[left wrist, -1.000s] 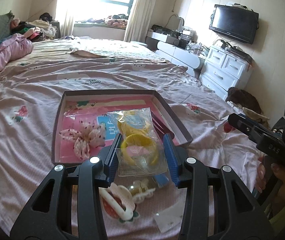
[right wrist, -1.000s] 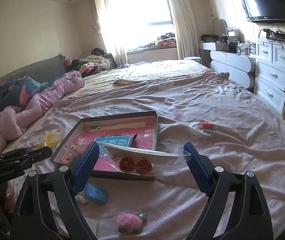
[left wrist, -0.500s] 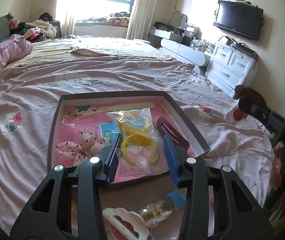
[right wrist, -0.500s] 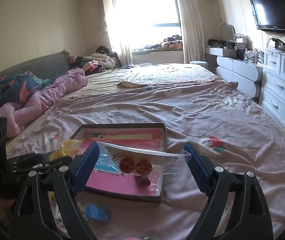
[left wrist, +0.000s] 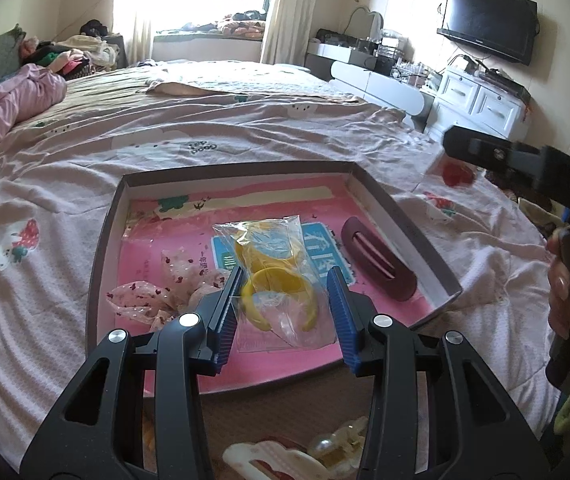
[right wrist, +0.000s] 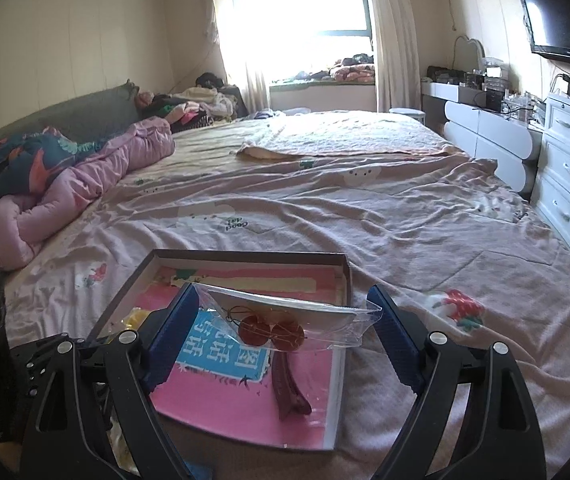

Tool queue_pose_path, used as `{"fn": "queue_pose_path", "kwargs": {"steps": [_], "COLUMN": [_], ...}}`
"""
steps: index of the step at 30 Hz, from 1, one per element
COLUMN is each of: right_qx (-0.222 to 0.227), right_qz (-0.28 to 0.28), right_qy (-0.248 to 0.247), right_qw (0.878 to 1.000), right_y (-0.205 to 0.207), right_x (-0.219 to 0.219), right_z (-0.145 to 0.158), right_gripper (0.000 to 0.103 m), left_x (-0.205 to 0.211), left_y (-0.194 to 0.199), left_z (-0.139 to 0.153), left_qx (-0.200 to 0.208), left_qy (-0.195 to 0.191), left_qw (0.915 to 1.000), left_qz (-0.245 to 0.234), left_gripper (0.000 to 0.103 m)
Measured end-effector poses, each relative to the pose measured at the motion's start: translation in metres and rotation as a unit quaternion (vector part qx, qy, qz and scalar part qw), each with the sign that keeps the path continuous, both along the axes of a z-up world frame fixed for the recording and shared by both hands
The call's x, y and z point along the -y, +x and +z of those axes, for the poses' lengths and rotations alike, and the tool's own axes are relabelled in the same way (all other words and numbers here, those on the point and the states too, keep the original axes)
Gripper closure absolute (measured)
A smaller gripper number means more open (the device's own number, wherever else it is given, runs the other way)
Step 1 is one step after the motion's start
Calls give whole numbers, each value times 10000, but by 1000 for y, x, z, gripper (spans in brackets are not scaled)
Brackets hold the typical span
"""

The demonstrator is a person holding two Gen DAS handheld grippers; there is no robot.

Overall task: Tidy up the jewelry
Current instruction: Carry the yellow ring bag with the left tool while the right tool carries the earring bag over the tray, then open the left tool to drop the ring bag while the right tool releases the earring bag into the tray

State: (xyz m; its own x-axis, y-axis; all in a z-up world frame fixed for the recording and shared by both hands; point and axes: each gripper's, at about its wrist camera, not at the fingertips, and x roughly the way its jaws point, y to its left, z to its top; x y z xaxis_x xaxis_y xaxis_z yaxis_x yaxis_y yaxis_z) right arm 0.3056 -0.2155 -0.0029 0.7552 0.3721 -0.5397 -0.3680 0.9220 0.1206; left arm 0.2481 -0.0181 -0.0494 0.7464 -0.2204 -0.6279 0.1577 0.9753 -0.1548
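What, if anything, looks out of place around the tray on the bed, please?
A white hair clip and a pearl clip lie loose on the bedspread outside the tray.

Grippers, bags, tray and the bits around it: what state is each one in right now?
Left gripper: shut on bag of yellow bangles, over the tray.
Right gripper: shut on bag of red earrings, held level.
Tray: open, on the bed.
Maroon hair clip: lying in tray.
Floral scrunchie: lying in tray.
White hair clip: outside tray.
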Motion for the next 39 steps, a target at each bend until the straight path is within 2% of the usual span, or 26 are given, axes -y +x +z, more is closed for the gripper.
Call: {"fn": "queue_pose_path", "kwargs": {"steps": [9,21,24,28,32,39], "right_qx": [-439,-851,-889,-877,-895,-935], "right_qz": [64,-23,-26,6,58,93], "right_qy": [-121,-276,-313,-314,-312,-267], "right_qw": [9989,9960,9955,9957,9955,9952], "right_y": [39,64,65,64,63,60], "right_x": [-16,-18,-20,-22,-24,-25], "right_z": [-28,-64,-69,-71,-71,-73], "right_gripper": [20,20,20,19,17,13], "left_x": [-4,-1,-1,1,1,-3], "left_y": [12,15,15,12,8,5], "left_z": [-16,-23,-23,-21,-16,-11], "left_qx": [-187,-306,-319,-331,-305,-338], "left_qy": [76,119,108,84,47,-28], "left_qw": [9997,9994,9994,9994,9995,9994], "left_qz": [99,85,98,89,73,98], "left_gripper": [69,67,58,58,50,45]}}
